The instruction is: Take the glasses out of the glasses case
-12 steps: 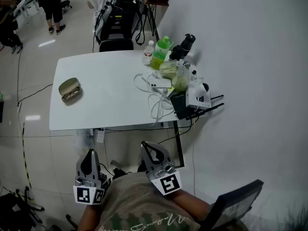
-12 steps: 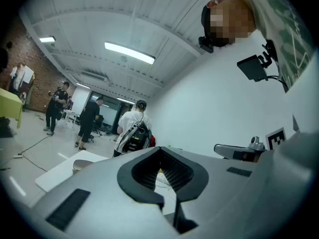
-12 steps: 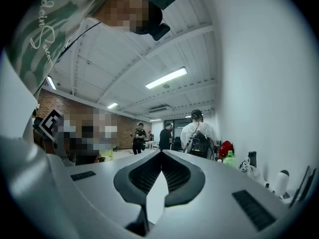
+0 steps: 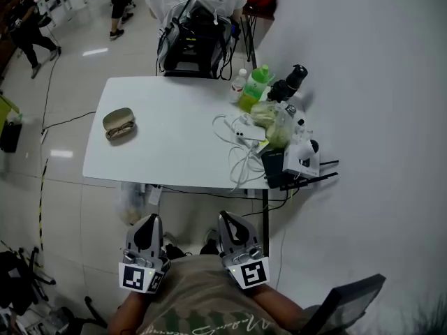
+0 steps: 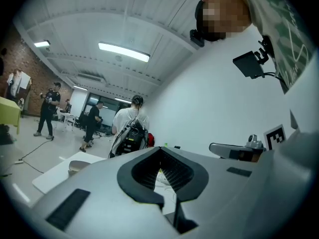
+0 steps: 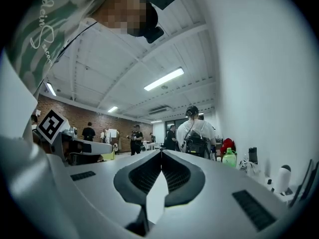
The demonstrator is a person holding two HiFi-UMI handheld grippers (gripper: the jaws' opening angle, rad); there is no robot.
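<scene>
1. The glasses case (image 4: 119, 123) lies open at the 9 o'clock end of the counter (image 4: 178, 152). The glasses (image 4: 123, 131) are in the half nearer you, the lid on the far side.
2. Since half a second ago only your view has shifted: the case now shows a little further toward 3 o'clock, and at the same spot on the counter. Nothing has touched it, so I judge the task not yet begun.
3. Its long axis runs roughly from 8 to 2 o'clock in the head view, and the open side faces up. The glasses lie along that line.
4. The cables (image 4: 237, 160) and green bottle (image 4: 254, 88) crowd the 3 o'clock end, well apart from the case.
5. Your left gripper (image 4: 148, 223) and right gripper (image 4: 230, 223) hang at 6 o'clock, below the counter's near edge, far from the case. Each has its fingers (image 5: 141, 172) pressed together at the tips, holding nothing.
6. You will probably need to reach forward toward 10 o'clock.
</scene>
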